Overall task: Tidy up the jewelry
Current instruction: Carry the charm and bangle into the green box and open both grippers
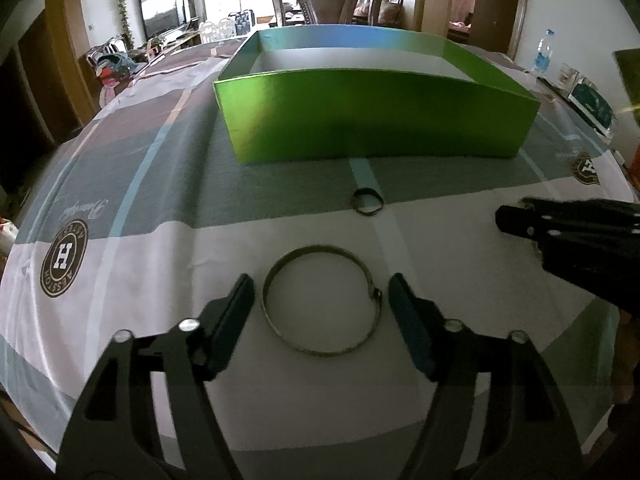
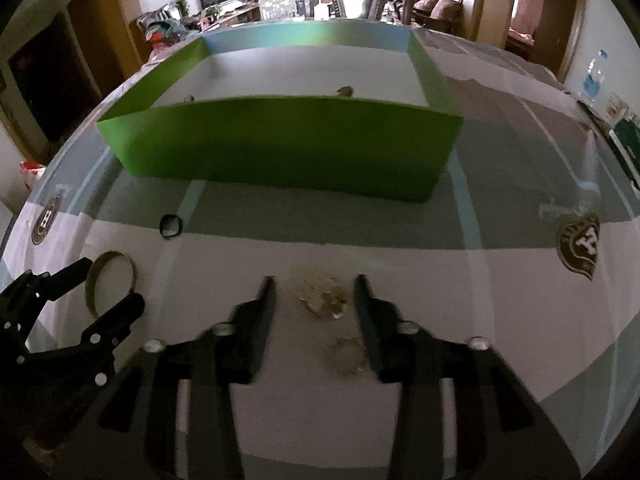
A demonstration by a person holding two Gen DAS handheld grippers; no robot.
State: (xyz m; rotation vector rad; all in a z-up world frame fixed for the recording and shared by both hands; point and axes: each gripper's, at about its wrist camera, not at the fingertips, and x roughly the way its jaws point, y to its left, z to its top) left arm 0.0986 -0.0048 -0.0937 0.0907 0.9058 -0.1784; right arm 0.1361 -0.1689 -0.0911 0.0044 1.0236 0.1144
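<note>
Left claw: jaws apart, straddling the bangle with a gap on each side; the pads do not press it, nothing is held.
Right claw: jaws parted, one on either side of a small pale heap on the cloth; the picture is blurred here, so the heap may be a chain or a cluster of small pieces. The pads stand clear of it.
Bangle: thin metal hoop with a clasp on its right side, lying flat on the white band of the cloth.
Ring: small dark band, flat on the cloth between the bangle and the box, apart from both.
Box: green, open-topped, white inside, standing beyond the ring; two small items show against its near wall in the right wrist view, too small to name.
Smudge: a second faint patch just nearer than the heap, unclear.
Chair: dark wood, behind the box.
Bottle: clear with blue label, far right.
</note>
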